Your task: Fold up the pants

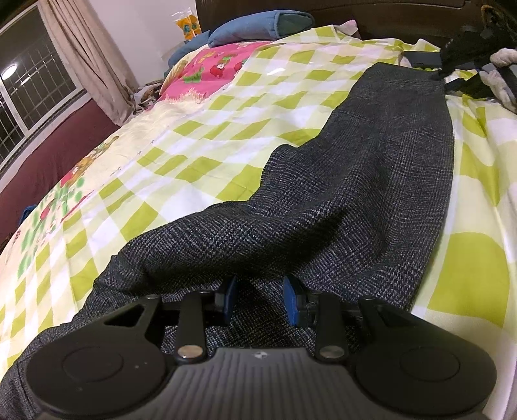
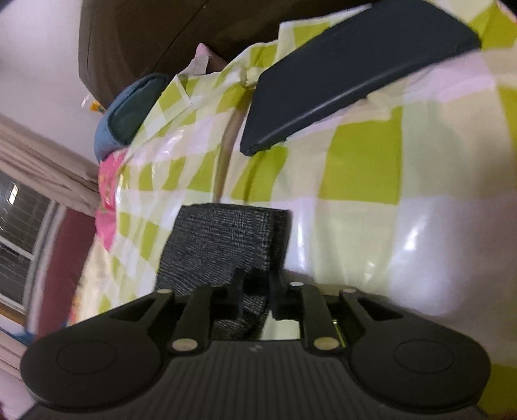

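Dark grey woven pants (image 1: 371, 181) lie stretched along a bed with a green-and-white checked sheet (image 1: 226, 122). My left gripper (image 1: 260, 295) is at the near end of the pants, its blue pads (image 1: 290, 302) pinching a raised fold of the cloth. My right gripper (image 2: 257, 295) is shut on the far end of the pants (image 2: 223, 242), holding the hem edge just above the sheet (image 2: 358, 168). The right gripper also shows in the left wrist view (image 1: 465, 61), at the far end of the pants.
A blue pillow (image 1: 258, 26) and a pink cartoon sheet (image 1: 213, 71) lie at the head of the bed. A dark flat tablet-like object (image 2: 349, 74) rests on the sheet beyond the right gripper. A curtain (image 1: 87, 58) and window (image 1: 26, 87) are on the left, with a dark headboard (image 2: 145, 42) behind.
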Motion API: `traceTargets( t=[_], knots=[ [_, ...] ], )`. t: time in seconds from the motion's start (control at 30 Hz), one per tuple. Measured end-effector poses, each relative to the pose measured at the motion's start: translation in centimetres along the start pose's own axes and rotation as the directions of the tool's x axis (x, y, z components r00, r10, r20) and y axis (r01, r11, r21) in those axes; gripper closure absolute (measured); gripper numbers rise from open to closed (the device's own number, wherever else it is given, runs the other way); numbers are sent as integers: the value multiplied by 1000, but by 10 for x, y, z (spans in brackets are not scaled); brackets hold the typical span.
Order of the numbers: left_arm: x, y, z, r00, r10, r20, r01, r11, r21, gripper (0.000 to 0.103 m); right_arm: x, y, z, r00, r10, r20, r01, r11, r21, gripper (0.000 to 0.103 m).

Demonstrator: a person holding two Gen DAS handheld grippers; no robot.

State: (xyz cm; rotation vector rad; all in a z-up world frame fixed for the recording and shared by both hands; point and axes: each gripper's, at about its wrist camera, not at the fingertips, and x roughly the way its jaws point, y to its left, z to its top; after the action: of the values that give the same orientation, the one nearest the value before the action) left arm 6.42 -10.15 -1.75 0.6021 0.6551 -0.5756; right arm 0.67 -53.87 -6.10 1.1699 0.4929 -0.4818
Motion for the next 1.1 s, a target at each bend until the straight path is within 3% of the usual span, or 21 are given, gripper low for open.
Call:
traceTargets(
  t=[0.23, 0.43, 0.63, 0.9, 1.0, 1.1],
  knots=[
    [1, 2, -2, 1000, -9, 8, 9, 1000, -4, 55, -23, -4, -2, 999, 12, -40, -14, 999, -32, 79],
    [0, 1, 0, 1000, 0, 3, 0, 1000, -6, 54, 2, 2, -3, 1000, 6, -16, -6, 1000, -27, 75],
    [2, 1, 0, 1000, -4, 9, 4, 1000, -7, 54, 0, 6, 4, 998, -15, -67, 11, 998, -61, 75],
    [3, -1, 1, 1000, 6, 4, -6, 1000, -6, 54, 25, 6, 3, 999, 41, -9, -41, 999, -27, 71],
    [3, -2, 4, 1000, 13, -9, -13, 1000, 4, 54, 27, 0, 5, 995, 82, -54, -79, 996, 51, 95],
    [2, -6, 9, 999, 24, -24, -23, 999, 23, 54, 11, 0, 8, 982, 183, -38, -178, 978, 108, 96]
  ],
)
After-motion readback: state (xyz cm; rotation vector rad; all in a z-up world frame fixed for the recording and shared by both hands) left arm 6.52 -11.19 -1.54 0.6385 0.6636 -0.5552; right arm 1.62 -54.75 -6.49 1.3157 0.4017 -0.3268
